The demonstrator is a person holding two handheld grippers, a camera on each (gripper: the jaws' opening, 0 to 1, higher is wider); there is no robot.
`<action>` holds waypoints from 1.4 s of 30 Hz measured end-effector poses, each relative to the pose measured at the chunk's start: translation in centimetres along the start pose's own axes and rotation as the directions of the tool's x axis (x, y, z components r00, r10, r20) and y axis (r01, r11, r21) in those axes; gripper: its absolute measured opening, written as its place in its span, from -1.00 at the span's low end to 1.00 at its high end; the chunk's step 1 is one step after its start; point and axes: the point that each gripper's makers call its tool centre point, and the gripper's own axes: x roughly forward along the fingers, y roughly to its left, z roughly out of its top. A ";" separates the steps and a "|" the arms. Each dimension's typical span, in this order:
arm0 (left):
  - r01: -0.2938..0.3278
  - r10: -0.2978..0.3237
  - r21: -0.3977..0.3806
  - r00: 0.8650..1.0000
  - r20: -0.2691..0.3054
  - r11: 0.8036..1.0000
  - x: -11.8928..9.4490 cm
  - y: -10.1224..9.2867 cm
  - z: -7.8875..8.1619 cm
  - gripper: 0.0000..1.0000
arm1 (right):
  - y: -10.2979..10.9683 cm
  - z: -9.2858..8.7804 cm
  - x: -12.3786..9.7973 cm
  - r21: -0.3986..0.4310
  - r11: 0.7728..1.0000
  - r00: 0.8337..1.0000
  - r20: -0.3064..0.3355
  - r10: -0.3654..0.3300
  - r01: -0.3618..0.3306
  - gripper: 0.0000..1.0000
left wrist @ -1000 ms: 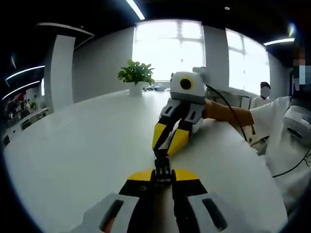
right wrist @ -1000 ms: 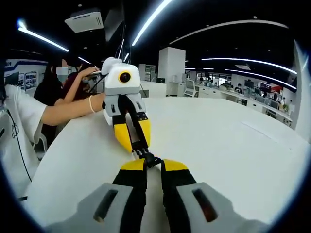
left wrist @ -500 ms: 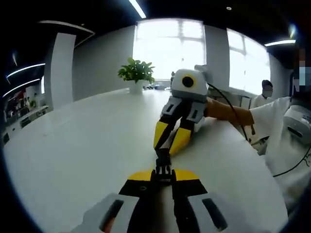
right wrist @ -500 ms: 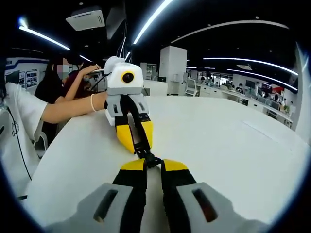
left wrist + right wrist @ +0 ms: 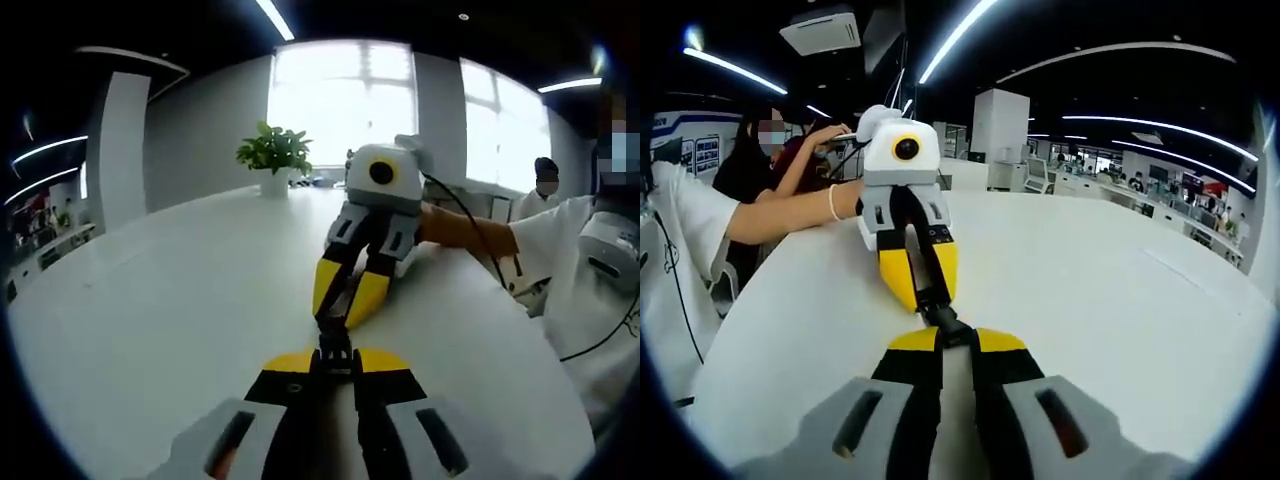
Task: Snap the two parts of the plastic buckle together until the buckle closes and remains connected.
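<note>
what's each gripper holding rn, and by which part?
Each holds one end of the black plastic buckle. The left gripper clamps the near end in its view, the right gripper the opposite end, with the buckle spanning between both jaw tips above the white table.

Honestly there's nothing you can actually read here, no text, labels, brands or numbers on anything. In your right gripper view there are some wall panels off to the left that look like posters, but they're way too small and blurry to make out a single word.
</note>
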 end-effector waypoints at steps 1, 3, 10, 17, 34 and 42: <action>0.003 -0.003 0.003 1.000 0.000 1.000 0.0 0.0 0.0 -0.76 | 0.1 0.0 0.0 -0.004 1.000 1.000 0.000 0.000 0.000 -0.78; 0.009 -0.009 0.009 1.000 -0.001 1.000 0.0 -0.1 0.0 -0.76 | 0.3 0.1 0.0 -0.027 1.000 1.000 -0.003 -0.001 0.001 -0.78; -0.007 0.007 0.010 1.000 0.003 1.000 0.1 0.0 0.1 -0.76 | 0.2 0.1 0.0 -0.025 1.000 1.000 -0.009 -0.007 0.007 -0.78; -0.010 0.010 0.010 1.000 0.011 1.000 0.1 0.2 0.0 -0.76 | 0.5 0.2 0.1 -0.050 0.999 1.000 -0.022 -0.010 0.008 -0.78; 0.047 -0.048 0.058 0.999 0.006 0.997 0.2 -1.0 0.1 -0.75 | 1.2 0.9 0.0 -0.163 0.986 0.999 -0.011 0.033 -0.035 -0.51; 0.064 -0.064 0.066 0.998 0.009 0.996 0.0 -1.3 0.1 -0.75 | 1.9 0.4 -0.1 -0.052 0.994 0.995 -0.014 0.100 -0.100 -0.73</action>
